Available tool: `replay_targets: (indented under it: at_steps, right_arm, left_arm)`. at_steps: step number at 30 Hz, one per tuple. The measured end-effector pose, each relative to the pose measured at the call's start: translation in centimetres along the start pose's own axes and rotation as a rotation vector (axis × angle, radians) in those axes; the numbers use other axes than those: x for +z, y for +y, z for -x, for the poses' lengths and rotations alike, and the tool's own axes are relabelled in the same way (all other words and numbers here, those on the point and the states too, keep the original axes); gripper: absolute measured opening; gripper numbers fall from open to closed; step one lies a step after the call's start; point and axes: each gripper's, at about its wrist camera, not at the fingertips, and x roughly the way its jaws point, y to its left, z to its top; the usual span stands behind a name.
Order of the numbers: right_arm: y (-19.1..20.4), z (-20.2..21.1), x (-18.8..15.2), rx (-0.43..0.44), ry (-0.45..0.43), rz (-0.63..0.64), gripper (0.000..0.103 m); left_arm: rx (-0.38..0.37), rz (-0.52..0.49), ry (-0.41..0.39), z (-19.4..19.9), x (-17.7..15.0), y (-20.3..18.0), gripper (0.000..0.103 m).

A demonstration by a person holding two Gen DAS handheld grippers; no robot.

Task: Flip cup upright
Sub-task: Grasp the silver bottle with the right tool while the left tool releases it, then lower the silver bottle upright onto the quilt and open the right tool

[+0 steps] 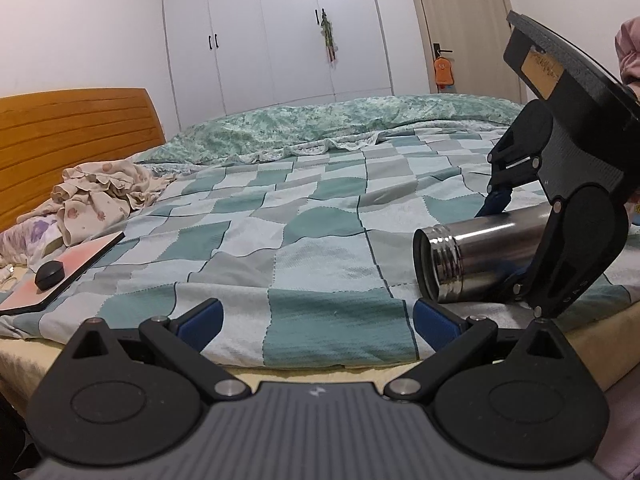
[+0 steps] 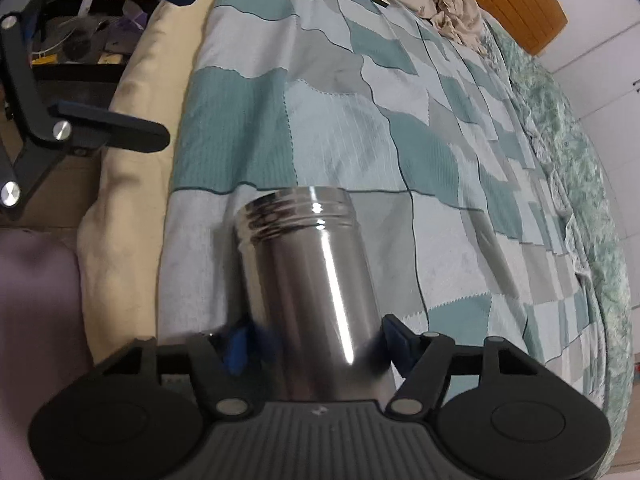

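While the cup (image 2: 308, 280) lies on its side on the checked bedspread (image 2: 340, 92), near the bed's edge, we have the right hand-held gripper (image 2: 316, 344) set around its body, a blue pad on each flank; the pads look to be touching the metal, though blur keeps us from saying how firmly they press. In the left wrist view the cup sits at about 3 o'clock, its open threaded mouth (image 1: 430, 264) turned toward 9 o'clock, and we cannot see anything inside it. We judge it stiff, smooth and slippery, a steel tube that may twist between the pads as it swings up, so a hold on the plain wall below the threads suits better than the ridged neck. If it is empty, as it seems, it should be light. The soft bed may let it tip once stood. Our left hand-held gripper (image 1: 316, 320) hangs wide open at the bed's edge, holding nothing.
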Motion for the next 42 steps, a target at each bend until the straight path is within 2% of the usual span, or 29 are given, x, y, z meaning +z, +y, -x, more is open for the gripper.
replay_targets:
  at_steps: [4,12,19,24,30,42]
  right_arm:
    - [-0.1,1.2,-0.9,-0.041,-0.050,-0.048,0.065]
    - [-1.0,5.0,-3.5,-0.142,-0.225,-0.262,0.064]
    - [-2.7,7.6,-6.8,-0.213,-0.451,-0.628,0.063]
    - [-3.4,6.7,-9.3,-0.239,-0.583,-0.878,0.062]
    - [-4.1,4.1,-10.6,-0.261,-0.587,-1.021,0.062]
    - [-4.5,1.2,-11.2,-0.278,-0.601,-1.106,0.062]
  left_arm:
    - [0.003,0.016,-0.004,0.2,0.0,0.3,0.103]
    - [-0.017,0.017,-0.033,0.8,0.5,0.5,0.103]
    - [-0.032,0.035,-0.060,0.8,1.2,0.6,0.103]
    - [-0.039,0.058,-0.081,0.7,1.8,0.5,0.103]
    - [-0.039,0.095,-0.092,0.3,2.2,0.7,0.103]
    - [-0.039,0.134,-0.085,-0.4,1.9,0.9,0.103]
